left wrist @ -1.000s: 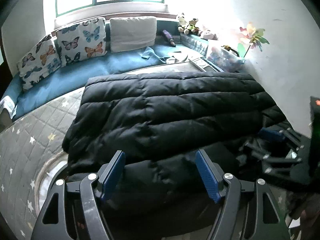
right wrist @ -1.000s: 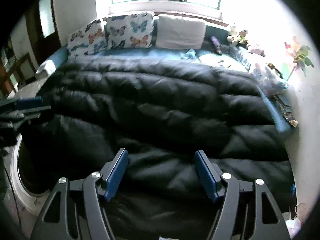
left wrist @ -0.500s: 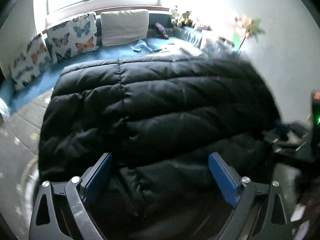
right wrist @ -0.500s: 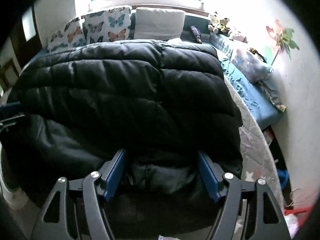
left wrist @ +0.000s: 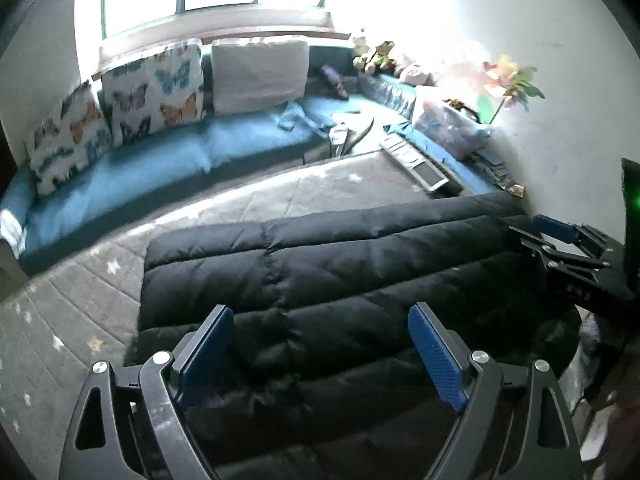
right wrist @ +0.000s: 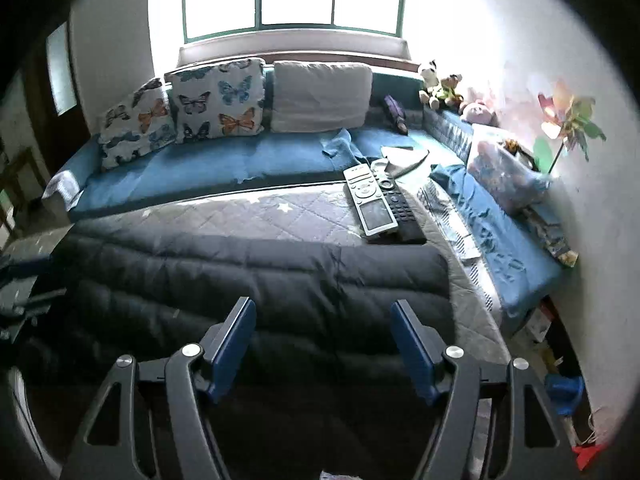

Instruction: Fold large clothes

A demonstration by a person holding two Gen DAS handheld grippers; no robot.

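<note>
Left claw [left wrist: 320, 344] hangs with its jaws spread wide and empty over the black puffer jacket [left wrist: 340, 256], which lies folded flat across the grey starred mattress [left wrist: 72, 292]. Right claw [right wrist: 324, 336] likewise gapes empty above the jacket [right wrist: 256, 276], with two remotes [right wrist: 370, 200] lying just beyond its far edge.

The left gripper [left wrist: 320, 354] has black skeletal linkage arms with triangular cut-outs, silver round pivot screws, and flat blue pads [left wrist: 436, 360] textured with fine dots; pale scuffs mark its inner link at 8 o'clock. The right gripper [right wrist: 324, 346] shares that black frame, silver screws and blue pads [right wrist: 412, 346]
</note>
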